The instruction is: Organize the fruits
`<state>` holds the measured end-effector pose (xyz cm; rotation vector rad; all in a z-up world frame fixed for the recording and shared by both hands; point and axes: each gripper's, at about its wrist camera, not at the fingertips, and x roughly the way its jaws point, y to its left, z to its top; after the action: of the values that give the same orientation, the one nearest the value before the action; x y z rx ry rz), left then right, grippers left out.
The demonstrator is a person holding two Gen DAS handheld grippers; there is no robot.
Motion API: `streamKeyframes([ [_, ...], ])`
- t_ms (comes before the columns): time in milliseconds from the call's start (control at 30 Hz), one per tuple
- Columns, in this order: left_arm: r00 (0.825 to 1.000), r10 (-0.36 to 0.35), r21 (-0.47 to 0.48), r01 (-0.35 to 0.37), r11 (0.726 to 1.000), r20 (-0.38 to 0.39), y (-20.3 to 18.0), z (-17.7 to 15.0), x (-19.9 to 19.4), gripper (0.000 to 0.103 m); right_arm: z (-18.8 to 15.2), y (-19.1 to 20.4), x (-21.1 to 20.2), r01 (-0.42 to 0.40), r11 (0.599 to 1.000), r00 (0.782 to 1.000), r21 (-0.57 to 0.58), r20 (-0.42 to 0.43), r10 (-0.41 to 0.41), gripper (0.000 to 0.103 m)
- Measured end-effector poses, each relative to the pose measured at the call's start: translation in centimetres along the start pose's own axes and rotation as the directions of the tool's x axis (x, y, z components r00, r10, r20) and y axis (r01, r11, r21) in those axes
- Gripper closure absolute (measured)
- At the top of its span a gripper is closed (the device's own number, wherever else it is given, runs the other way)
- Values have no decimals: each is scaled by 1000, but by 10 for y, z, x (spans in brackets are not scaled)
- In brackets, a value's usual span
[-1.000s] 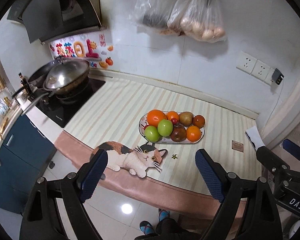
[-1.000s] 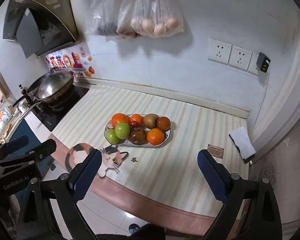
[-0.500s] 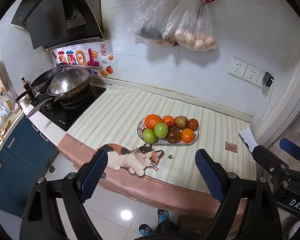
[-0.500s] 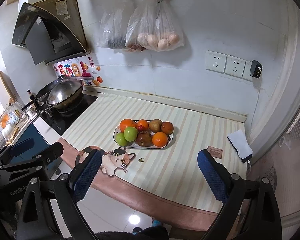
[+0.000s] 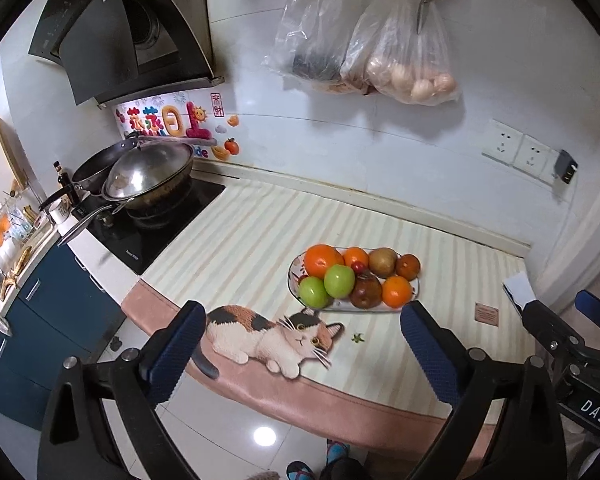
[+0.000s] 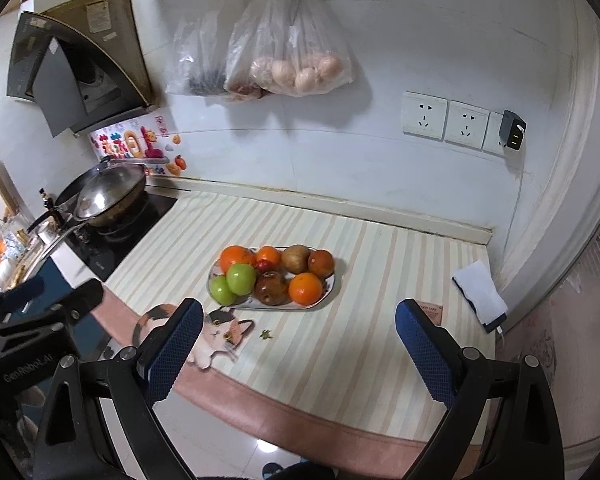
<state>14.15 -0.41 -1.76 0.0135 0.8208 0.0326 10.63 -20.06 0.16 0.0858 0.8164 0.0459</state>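
An oval white plate (image 5: 416, 293) (image 6: 331, 284) sits mid-counter on the striped mat. It holds oranges (image 5: 321, 260) (image 6: 305, 289), two green apples (image 5: 339, 281) (image 6: 241, 278), a brown kiwi (image 5: 382, 262) (image 6: 295, 258), dark red fruits (image 5: 365, 293) (image 6: 270, 288) and a small red one. My left gripper (image 5: 302, 356) is open and empty, held back from the counter's front edge. My right gripper (image 6: 298, 352) is open and empty, also short of the counter, well away from the plate.
A wok with lid (image 5: 148, 172) sits on the black cooktop (image 5: 152, 232) at left. Plastic bags (image 5: 404, 56) and red scissors hang on the wall. A cat picture (image 5: 272, 336) marks the mat's front. A folded white cloth (image 6: 480, 292) and small brown card (image 6: 430, 312) lie at right.
Both grippers have pulled back and up from the counter, so the plate looks farther away. Both stay open and empty.
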Motion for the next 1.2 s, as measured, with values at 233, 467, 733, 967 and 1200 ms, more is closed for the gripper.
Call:
streamKeyframes([
  [233,998,53,3,-53,999,-18,-8,8,37,3,12,-11,44,-4,1000,1000,1,-6,4,4],
  [467,994,84,10,-83,996,-72,-16,9,75,3,18,-20,89,-9,1000,999,-3,-42,9,4],
  [733,990,90,11,-90,996,-111,-18,9,97,3,19,-18,116,-18,1000,997,-9,-73,17,4],
  [967,990,90,9,-90,996,-108,-18,12,101,3,20,-14,125,-23,1000,996,-9,-82,22,4],
  [1200,990,90,7,-90,996,-108,-17,14,102,3,20,-13,129,-23,1000,996,-5,-89,23,4],
])
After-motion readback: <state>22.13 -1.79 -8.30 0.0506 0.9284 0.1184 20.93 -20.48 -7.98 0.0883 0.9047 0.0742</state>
